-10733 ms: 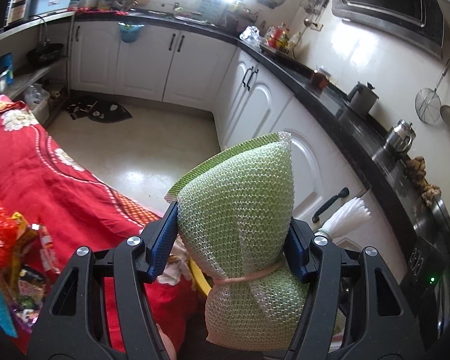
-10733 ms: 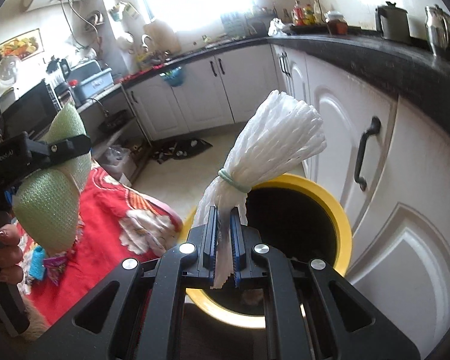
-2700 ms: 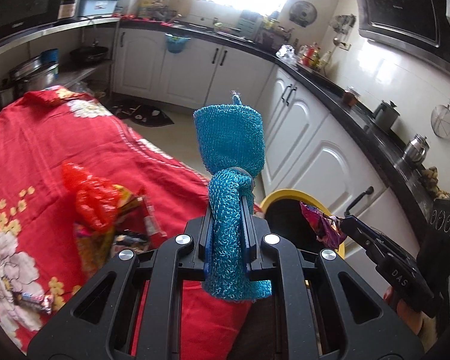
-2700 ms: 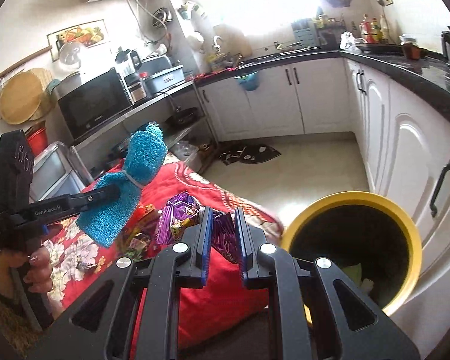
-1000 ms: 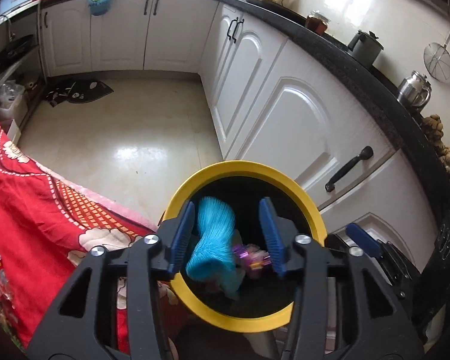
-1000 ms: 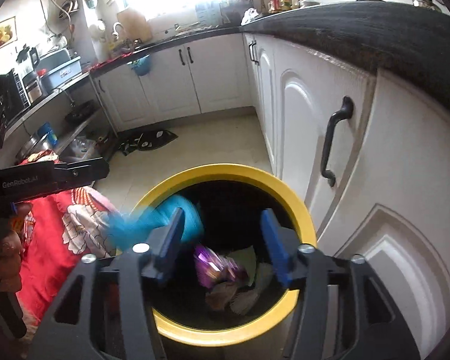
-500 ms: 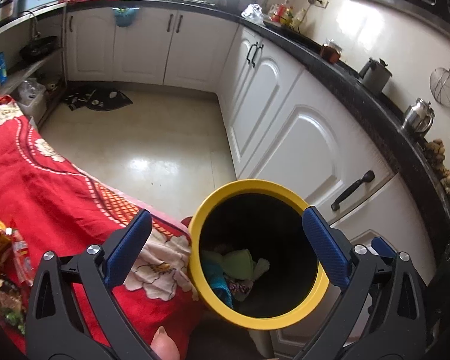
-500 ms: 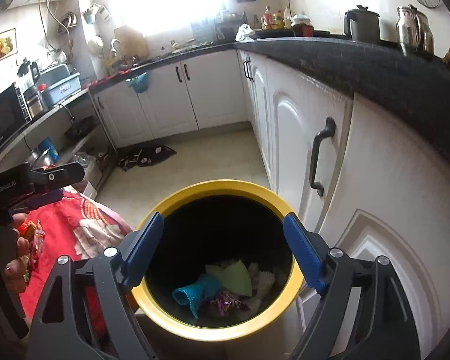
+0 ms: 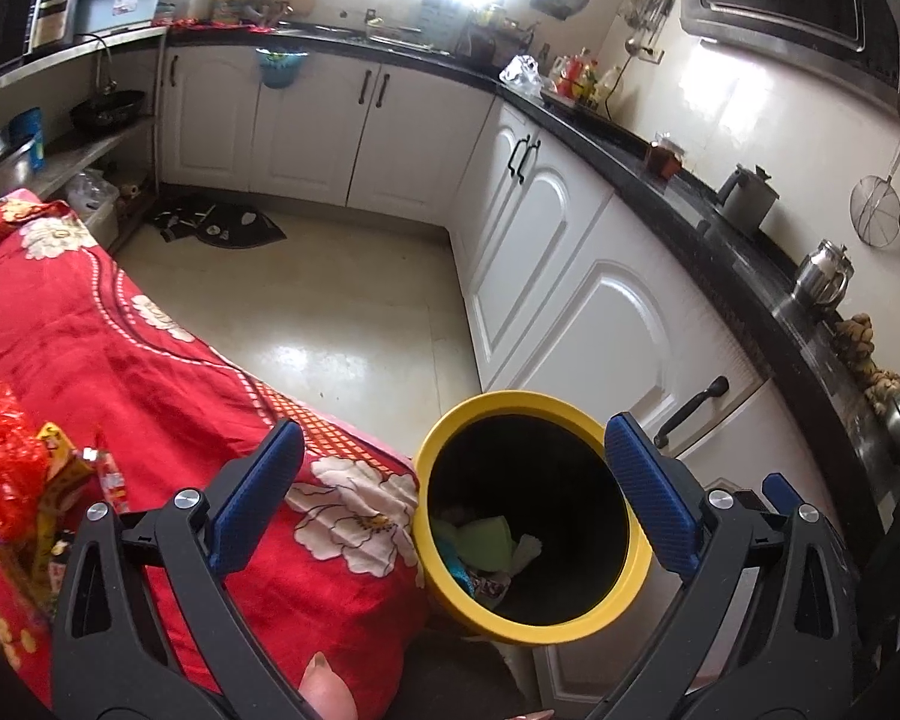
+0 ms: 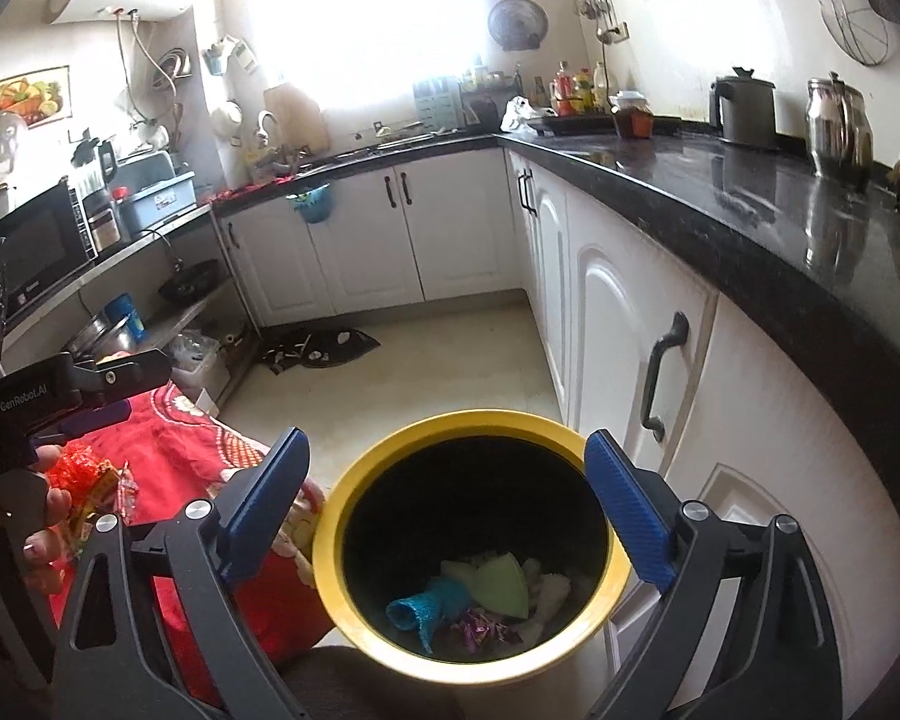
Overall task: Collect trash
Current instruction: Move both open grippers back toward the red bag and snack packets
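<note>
A yellow-rimmed black bin [image 9: 630,540] [image 10: 330,534] stands on the floor between the red-covered table and the white cabinets. Inside it lie a blue mesh roll [image 10: 429,603], a green piece [image 10: 501,591], a purple wrapper [image 10: 480,627] and white scraps. My left gripper [image 9: 450,498] is open and empty above the bin's left side. My right gripper [image 10: 447,516] is open and empty, straddling the bin's mouth from above. Red and yellow wrappers [image 9: 12,468] [image 10: 90,480] lie on the red floral cloth [image 9: 120,348].
White cabinets with black handles [image 9: 690,405] [image 10: 660,378] run close along the bin's right under a black counter [image 10: 750,210] with kettles and jars. A dark mat [image 9: 222,225] lies on the cream floor. Shelves with a microwave [image 10: 36,246] stand left.
Both grippers have risen and pulled back from the bin, so it looks smaller. The left view has swung left, showing more of the red cloth and wrappers. The trash stays in the bin.
</note>
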`<state>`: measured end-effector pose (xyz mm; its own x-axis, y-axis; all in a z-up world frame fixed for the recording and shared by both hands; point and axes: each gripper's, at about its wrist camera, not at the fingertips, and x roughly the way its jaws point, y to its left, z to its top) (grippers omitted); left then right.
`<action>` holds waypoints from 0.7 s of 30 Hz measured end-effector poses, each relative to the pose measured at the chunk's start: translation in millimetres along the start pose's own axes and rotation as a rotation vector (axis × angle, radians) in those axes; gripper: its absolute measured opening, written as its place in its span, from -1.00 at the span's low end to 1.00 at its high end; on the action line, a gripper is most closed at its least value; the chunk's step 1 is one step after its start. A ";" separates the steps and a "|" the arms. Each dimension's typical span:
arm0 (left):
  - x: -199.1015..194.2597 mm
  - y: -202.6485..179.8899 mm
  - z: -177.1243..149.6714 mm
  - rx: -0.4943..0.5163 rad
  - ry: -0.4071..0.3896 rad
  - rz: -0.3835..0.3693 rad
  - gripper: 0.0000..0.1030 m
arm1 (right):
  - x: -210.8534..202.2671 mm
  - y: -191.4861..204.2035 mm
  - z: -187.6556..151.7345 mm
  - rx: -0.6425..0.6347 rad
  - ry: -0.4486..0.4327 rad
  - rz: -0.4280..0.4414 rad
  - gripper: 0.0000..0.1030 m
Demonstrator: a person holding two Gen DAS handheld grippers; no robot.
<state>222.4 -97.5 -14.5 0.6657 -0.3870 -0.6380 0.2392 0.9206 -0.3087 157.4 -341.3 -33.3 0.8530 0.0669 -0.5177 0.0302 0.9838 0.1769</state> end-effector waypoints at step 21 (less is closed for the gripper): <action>-70.9 54.8 -5.2 -0.080 -0.115 0.059 0.79 | -33.1 63.2 8.9 -0.097 -0.053 0.105 0.80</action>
<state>184.6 -19.9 10.2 0.7548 -0.3197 -0.5728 0.1432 0.9324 -0.3317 135.7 -282.9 2.5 0.8752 0.1639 -0.4553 -0.1089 0.9835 0.1447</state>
